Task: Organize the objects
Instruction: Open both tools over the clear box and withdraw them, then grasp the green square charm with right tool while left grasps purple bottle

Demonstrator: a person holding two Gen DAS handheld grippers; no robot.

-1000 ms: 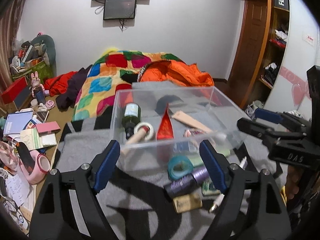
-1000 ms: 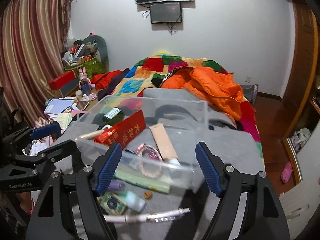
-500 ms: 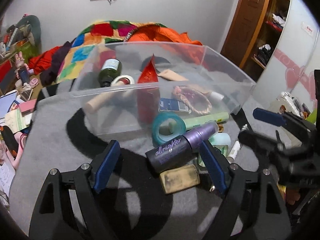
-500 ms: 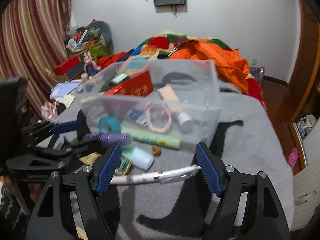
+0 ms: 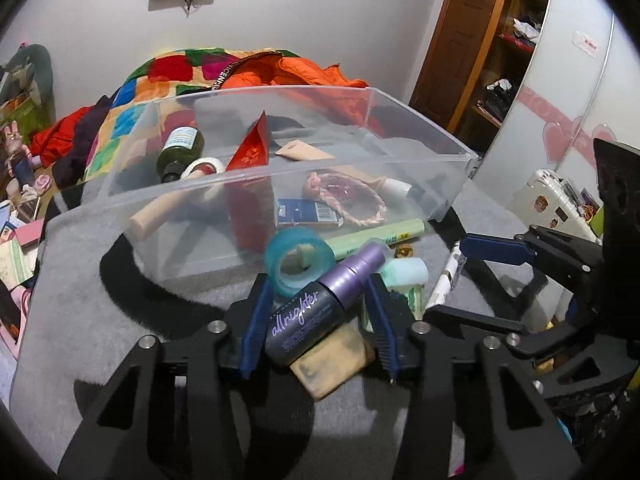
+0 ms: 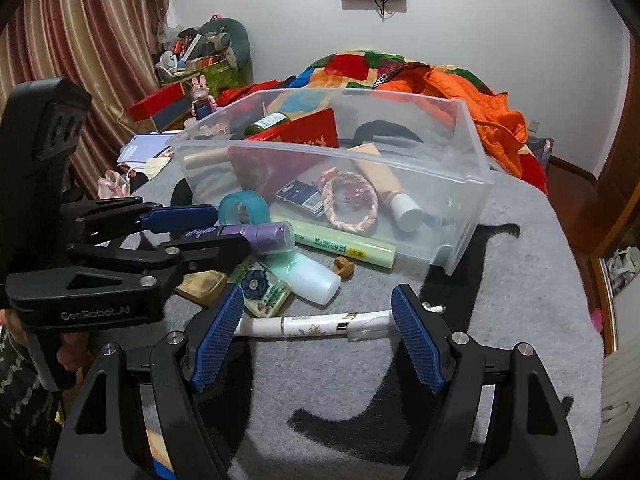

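We can't quite tell whether the blue pads of the left gripper (image 5: 318,320) already press the dark spray bottle with the purple cap (image 5: 320,308); its jaws are closing with that bottle between them, one pad close on each side, and the tan rectangular block (image 5: 332,362) underneath is half hidden by it. The bottle lies on the grey plush blanket (image 5: 120,320), just in front of the clear plastic bin (image 5: 420,128), leaning against a teal ring of tape (image 5: 298,260) that crowds the left pad. Our right gripper (image 6: 316,334) stands wide apart over a long white pen-like tube (image 6: 312,324), whose left end slips behind the left pad; nothing is clamped there. The right wrist view gives us what the left one hides: a flat floral-printed packet (image 6: 260,290), a pale mint tube with a white end (image 6: 312,276), a small brown nut-like thing (image 6: 344,268) and a light green printed stick (image 6: 348,246), all crowded beside the bottle. From the left wrist we see better into the bin: a green glass bottle (image 5: 180,150), a red envelope (image 5: 252,150) standing on edge, a pink braided loop (image 5: 348,196). Behind, a patchwork quilt (image 6: 344,68) and an orange jacket (image 6: 472,96) are heaped on the bed.
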